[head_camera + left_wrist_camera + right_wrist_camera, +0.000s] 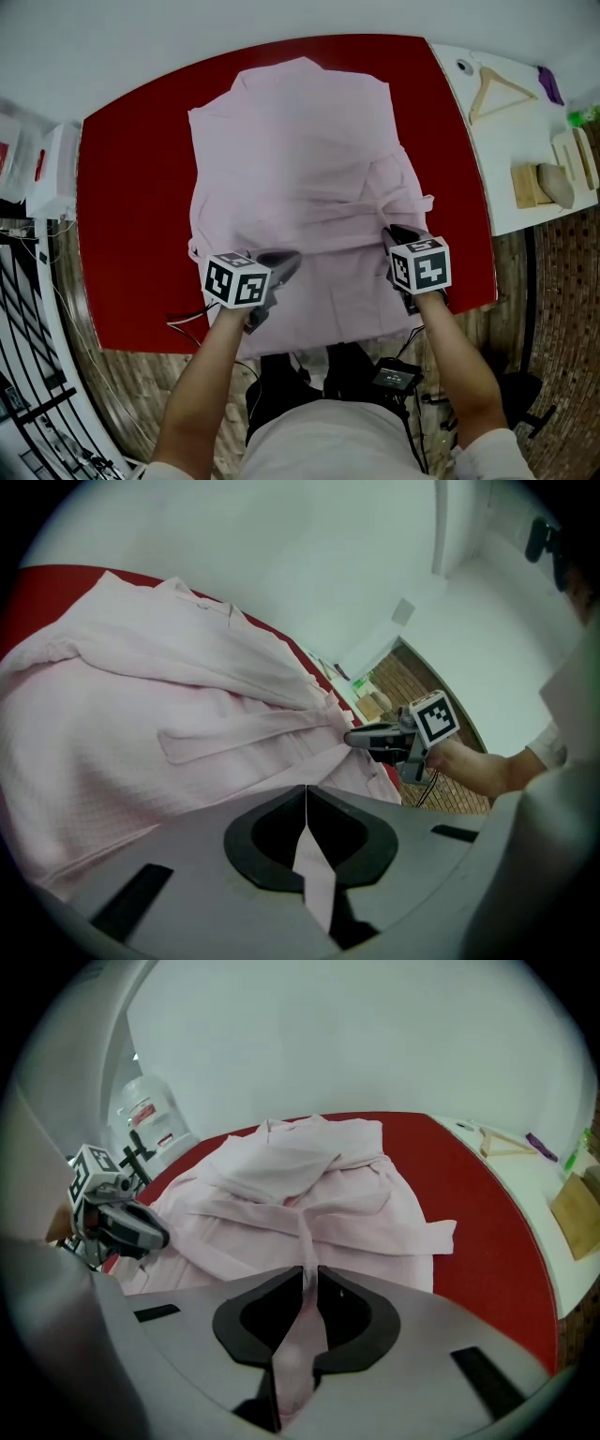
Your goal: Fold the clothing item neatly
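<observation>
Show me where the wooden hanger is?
In the head view, the wooden hanger lies at the upper right on the white side table, just past the red table, beside a purple thing.

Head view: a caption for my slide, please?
Left gripper and right gripper pinch a pink robe on a red table.

The left claw [306, 794] is clamped on a thin fold of the pale pink garment [169, 714], which lies spread over the red bench [23, 597]. Across the cloth, the right claw [364, 737] meets its edge, seemingly pinching it.
</observation>
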The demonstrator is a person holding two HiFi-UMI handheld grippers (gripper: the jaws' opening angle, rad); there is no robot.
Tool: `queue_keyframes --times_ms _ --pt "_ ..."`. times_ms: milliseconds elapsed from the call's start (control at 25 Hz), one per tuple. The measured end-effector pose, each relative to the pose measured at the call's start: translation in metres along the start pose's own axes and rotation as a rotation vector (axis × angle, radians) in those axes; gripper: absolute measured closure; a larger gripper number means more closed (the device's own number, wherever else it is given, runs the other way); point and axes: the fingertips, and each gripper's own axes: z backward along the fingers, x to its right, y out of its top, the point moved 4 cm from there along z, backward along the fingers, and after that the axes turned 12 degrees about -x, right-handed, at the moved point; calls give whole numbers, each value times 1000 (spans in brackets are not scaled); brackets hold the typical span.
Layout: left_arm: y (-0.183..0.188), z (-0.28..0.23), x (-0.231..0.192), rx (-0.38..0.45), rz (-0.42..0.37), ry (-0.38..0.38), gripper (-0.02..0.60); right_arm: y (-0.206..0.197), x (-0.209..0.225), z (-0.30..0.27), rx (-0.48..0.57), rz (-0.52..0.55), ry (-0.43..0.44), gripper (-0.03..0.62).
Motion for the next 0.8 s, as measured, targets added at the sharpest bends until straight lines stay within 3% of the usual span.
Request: queue_keyframes --times_ms 160,360,560,800 --pt "4 -2 9 5 -12 -25 575 4 6 13 39 11 17 477" --pt "26 -9 47 48 -85 -86 575 25 28 29 95 -22 1 477" --pt "65 -46 82 72 -179 -60 575 59 61 27 116 -63 -59 477" --pt "93 -100 89 -7 -143 -34 575 84 70 4 14 4 -100 486"
